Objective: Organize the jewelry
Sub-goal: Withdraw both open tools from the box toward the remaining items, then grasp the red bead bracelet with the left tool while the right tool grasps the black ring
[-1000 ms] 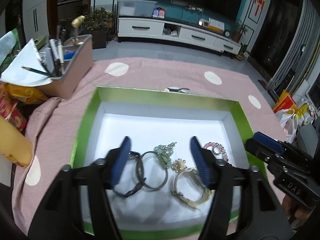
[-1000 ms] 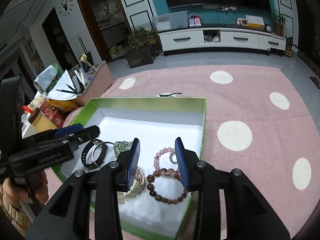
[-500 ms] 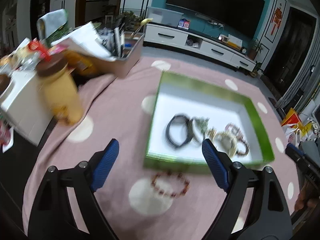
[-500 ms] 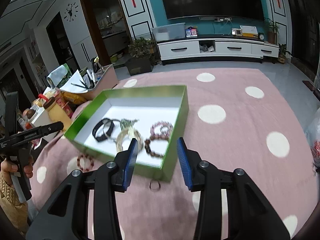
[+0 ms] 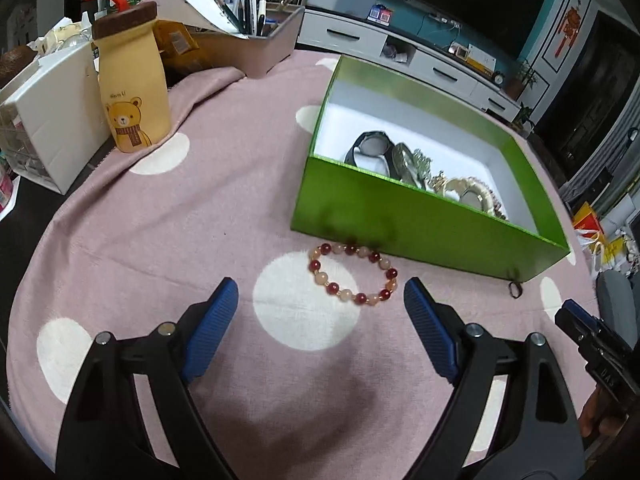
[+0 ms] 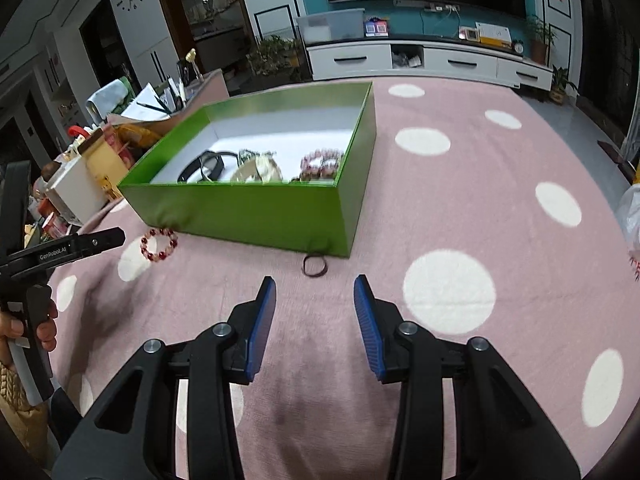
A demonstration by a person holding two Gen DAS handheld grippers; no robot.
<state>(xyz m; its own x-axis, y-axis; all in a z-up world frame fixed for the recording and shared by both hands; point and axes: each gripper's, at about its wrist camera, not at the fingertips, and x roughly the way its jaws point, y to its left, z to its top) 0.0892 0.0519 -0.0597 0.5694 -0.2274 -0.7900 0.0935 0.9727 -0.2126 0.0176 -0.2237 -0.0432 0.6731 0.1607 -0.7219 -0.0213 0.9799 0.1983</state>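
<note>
A green box (image 5: 400, 216) with a white inside holds several bracelets and bangles (image 5: 404, 160). It also shows in the right wrist view (image 6: 248, 212). A red and cream bead bracelet (image 5: 354, 274) lies on the pink cloth in front of the box, also in the right wrist view (image 6: 159, 245). A small dark ring (image 6: 314, 265) lies by the box's near corner, also in the left wrist view (image 5: 515, 289). My left gripper (image 5: 320, 332) is open and empty just short of the bead bracelet. My right gripper (image 6: 314, 320) is open and empty just short of the dark ring.
A yellow bear bottle (image 5: 132, 80), a white box (image 5: 48, 128) and a pen holder (image 5: 256, 40) stand at the table's left side. The pink dotted cloth (image 6: 480, 200) covers the table. The other hand-held gripper (image 6: 60, 252) shows at the left edge.
Both grippers have pulled back out of the box and dropped low over the cloth. The left gripper has opened wider and now faces the bead bracelet; the right faces the dark ring.
</note>
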